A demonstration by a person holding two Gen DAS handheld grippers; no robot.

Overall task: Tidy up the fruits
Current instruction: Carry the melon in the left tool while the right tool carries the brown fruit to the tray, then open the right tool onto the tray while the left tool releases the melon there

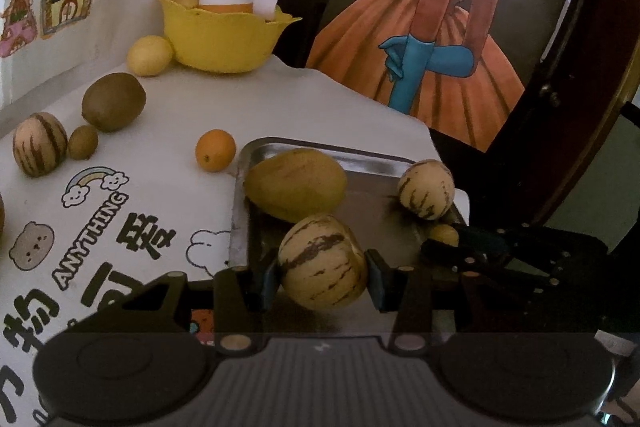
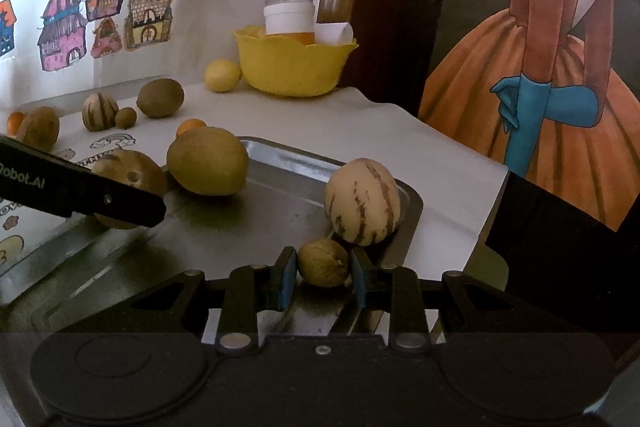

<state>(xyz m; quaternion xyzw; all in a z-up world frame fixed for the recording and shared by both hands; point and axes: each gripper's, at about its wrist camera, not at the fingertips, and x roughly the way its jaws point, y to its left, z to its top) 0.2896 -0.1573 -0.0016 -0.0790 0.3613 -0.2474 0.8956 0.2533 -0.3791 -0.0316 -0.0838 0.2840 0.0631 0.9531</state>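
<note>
Since task is sorting fruit, metal tray [image 1: 360, 157] serves as collection spot: mango [image 1: 296, 183] and 1 striped melon [image 1: 426, 189] already lie in it. Rest wait on table [image 1: 320, 107]: orange [image 1: 215, 150], 2 kiwis, lemon [image 1: 150, 55] beside yellow bowl [image 1: 220, 39].

Left gripper [image 1: 322, 277]: jaws partly spread, pads pinching second striped melon [image 1: 323, 261] low over tray, likely for set-down.

Right gripper [image 2: 323, 277]: jaws drawn narrow, pinching small brown fruit [image 2: 323, 262] at tray's near corner, just beside the lying striped melon.

The right gripper [image 2: 323, 273] pinches a small brownish fruit [image 2: 323, 267] over the metal tray [image 2: 248, 227], just in front of a striped pepino melon [image 2: 362, 201] on that tray.
</note>
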